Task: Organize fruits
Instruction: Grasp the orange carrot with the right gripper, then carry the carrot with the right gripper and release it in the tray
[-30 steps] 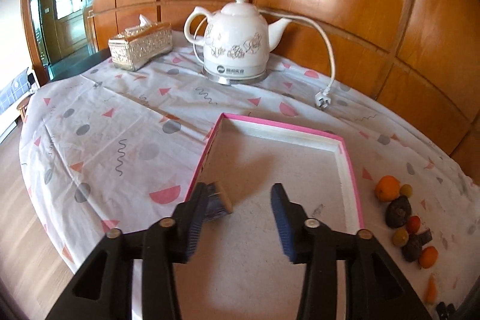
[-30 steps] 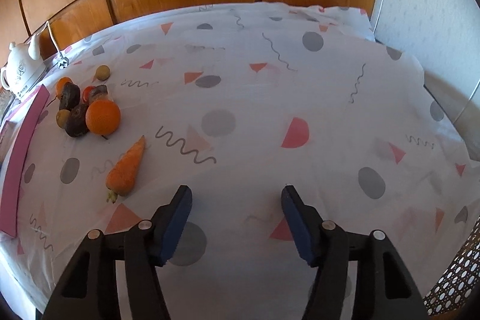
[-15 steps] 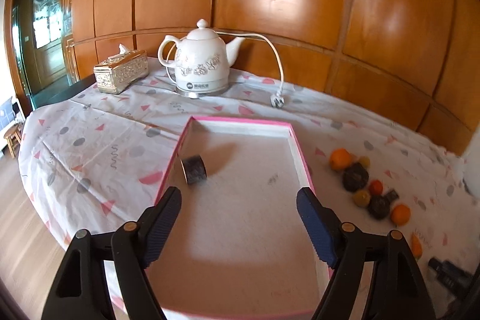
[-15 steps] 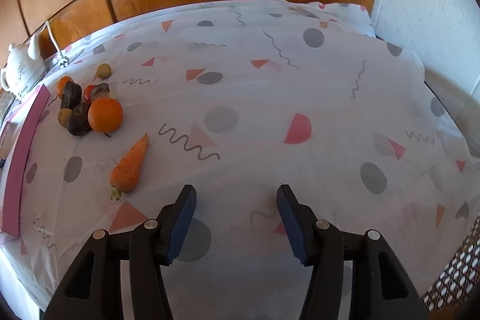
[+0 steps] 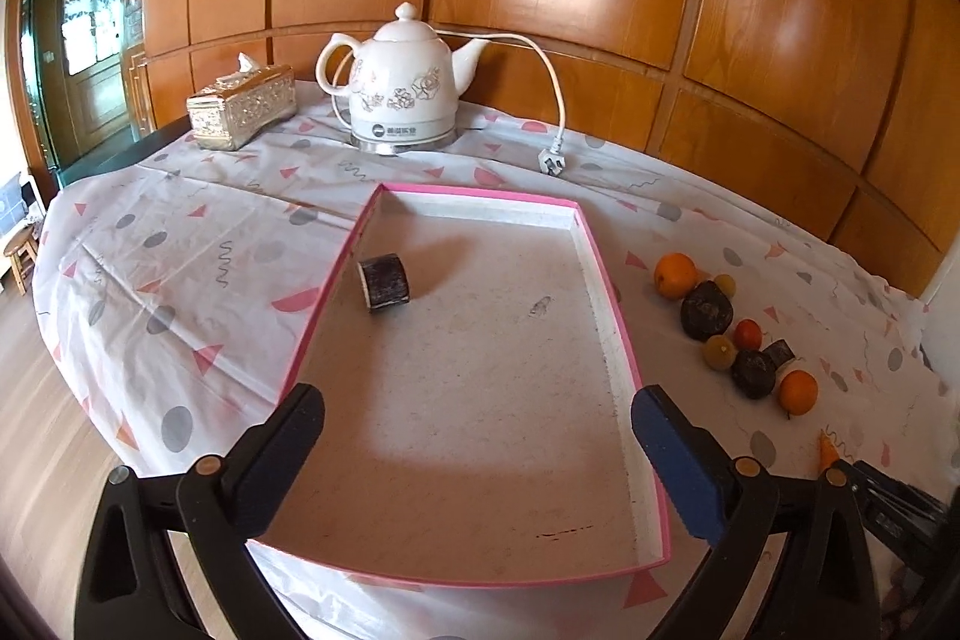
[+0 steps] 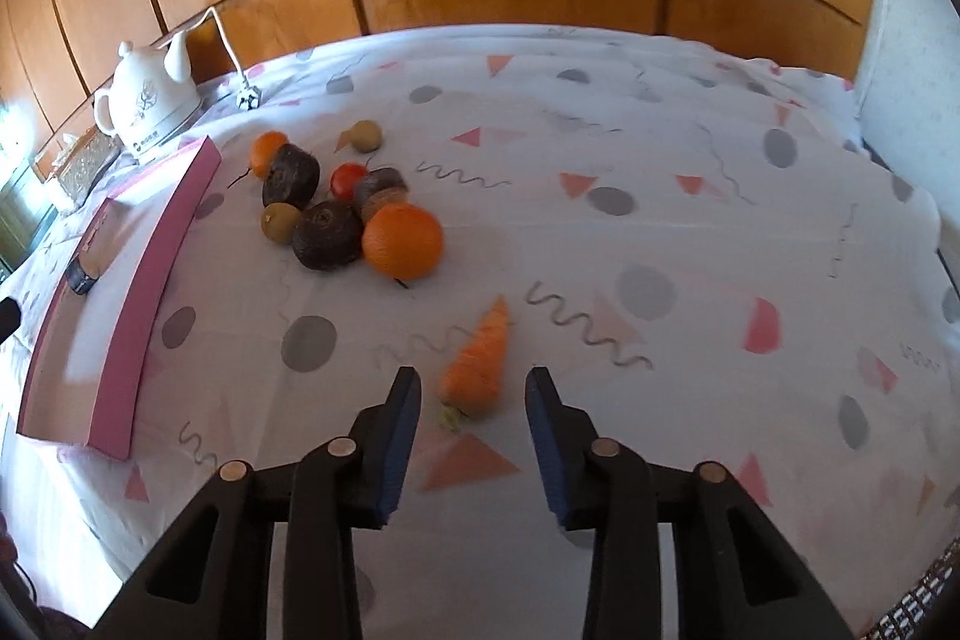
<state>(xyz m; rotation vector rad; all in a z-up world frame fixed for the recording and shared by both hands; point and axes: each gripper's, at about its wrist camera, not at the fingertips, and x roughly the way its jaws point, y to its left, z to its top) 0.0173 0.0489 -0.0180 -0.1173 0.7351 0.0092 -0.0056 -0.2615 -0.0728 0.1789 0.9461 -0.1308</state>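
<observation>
A pink-rimmed tray (image 5: 618, 316) lies on the tablecloth, with one dark cylindrical piece (image 5: 385, 280) near its left wall. My left gripper (image 5: 480, 421) is open and empty above the tray's near end. A heap of fruits (image 6: 351, 208) lies right of the tray: oranges (image 6: 402, 241), dark round fruits (image 6: 327, 235), small yellow-green ones and a red one; the heap also shows in the left wrist view (image 5: 729, 334). An orange carrot (image 6: 480, 361) lies in front of my right gripper (image 6: 473, 400), its thick end between the open fingertips. The tray also shows in the right wrist view (image 6: 150, 292).
A white ceramic kettle (image 5: 402, 94) with cord and plug (image 5: 552, 160) stands at the back. A gold tissue box (image 5: 240, 106) sits to its left. Wooden panels line the wall behind. The table edge drops to the floor at the left.
My left gripper drew back and opened wider, leaving the dark piece in the tray. My right gripper moved left and forward, so the carrot now lies between its fingertips.
</observation>
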